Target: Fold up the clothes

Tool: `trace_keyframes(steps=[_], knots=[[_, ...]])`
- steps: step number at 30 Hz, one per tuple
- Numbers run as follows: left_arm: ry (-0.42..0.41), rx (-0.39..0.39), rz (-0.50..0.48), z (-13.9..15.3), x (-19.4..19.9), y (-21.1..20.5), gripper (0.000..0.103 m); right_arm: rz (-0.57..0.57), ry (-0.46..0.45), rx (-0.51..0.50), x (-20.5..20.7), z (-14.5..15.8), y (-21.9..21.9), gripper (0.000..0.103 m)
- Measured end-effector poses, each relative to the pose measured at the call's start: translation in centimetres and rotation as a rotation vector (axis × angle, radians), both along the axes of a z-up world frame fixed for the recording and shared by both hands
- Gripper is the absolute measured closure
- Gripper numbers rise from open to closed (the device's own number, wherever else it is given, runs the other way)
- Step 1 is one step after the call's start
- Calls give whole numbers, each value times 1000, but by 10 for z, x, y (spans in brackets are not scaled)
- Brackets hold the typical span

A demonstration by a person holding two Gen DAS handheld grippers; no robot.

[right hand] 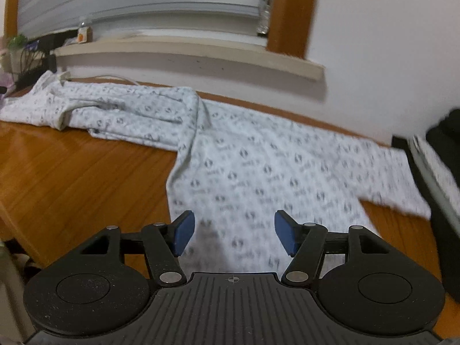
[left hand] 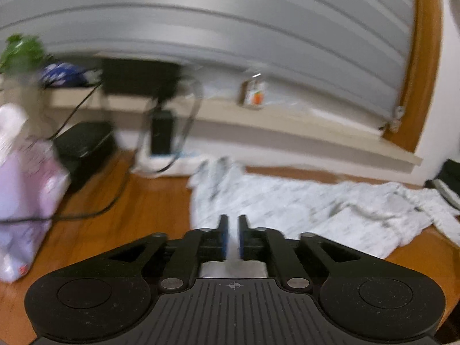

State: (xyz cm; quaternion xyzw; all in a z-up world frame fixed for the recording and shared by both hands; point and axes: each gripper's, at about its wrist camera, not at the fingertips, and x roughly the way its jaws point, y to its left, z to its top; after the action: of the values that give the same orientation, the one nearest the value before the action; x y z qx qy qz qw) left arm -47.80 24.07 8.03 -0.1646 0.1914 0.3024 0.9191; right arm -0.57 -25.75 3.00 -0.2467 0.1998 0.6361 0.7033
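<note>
left wrist view: the left gripper [left hand: 233, 224] has its blue-padded jaws drawn close with a thin slit between them, gripping nothing that shows, above the near edge of the white patterned cotton garment [left hand: 287, 201], which lies rumpled on the wooden table [left hand: 129, 201] toward its far edge by the wall. right wrist view: the right gripper [right hand: 234, 231] is released, jaws wide, empty, over the garment's near hem [right hand: 244, 172]; the cloth stretches along the table's far edge, its left part folded over.
</note>
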Motion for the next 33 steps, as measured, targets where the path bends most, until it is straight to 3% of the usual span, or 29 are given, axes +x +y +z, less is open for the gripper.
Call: trace_keyframes(steps=[8, 11, 14, 22, 24, 25, 26, 30, 33], knots=[[27, 61, -186, 6, 115, -17, 84, -31, 41, 1, 7, -11, -19, 41], [21, 63, -246, -1, 164, -19, 77, -8, 50, 9, 5, -11, -29, 41], [22, 64, -288, -11, 206, -20, 77, -8, 69, 14, 7, -13, -38, 41], [88, 52, -385, -47, 253, -24, 77, -33, 106, 45, 19, -17, -56, 43], [85, 15, -381, -51, 252, -20, 77, -42, 80, 48, 18, -17, -56, 57], [88, 4, -385, -52, 252, -19, 77, -48, 59, 48, 17, -16, -55, 82], [91, -6, -389, -53, 252, -18, 77, -55, 38, 48, 16, -16, -55, 96], [100, -42, -396, -55, 255, -12, 77, -92, -56, 59, 23, -6, -48, 97], [99, -58, -399, -54, 256, -9, 76, -162, -121, 109, 53, 21, -33, 97]])
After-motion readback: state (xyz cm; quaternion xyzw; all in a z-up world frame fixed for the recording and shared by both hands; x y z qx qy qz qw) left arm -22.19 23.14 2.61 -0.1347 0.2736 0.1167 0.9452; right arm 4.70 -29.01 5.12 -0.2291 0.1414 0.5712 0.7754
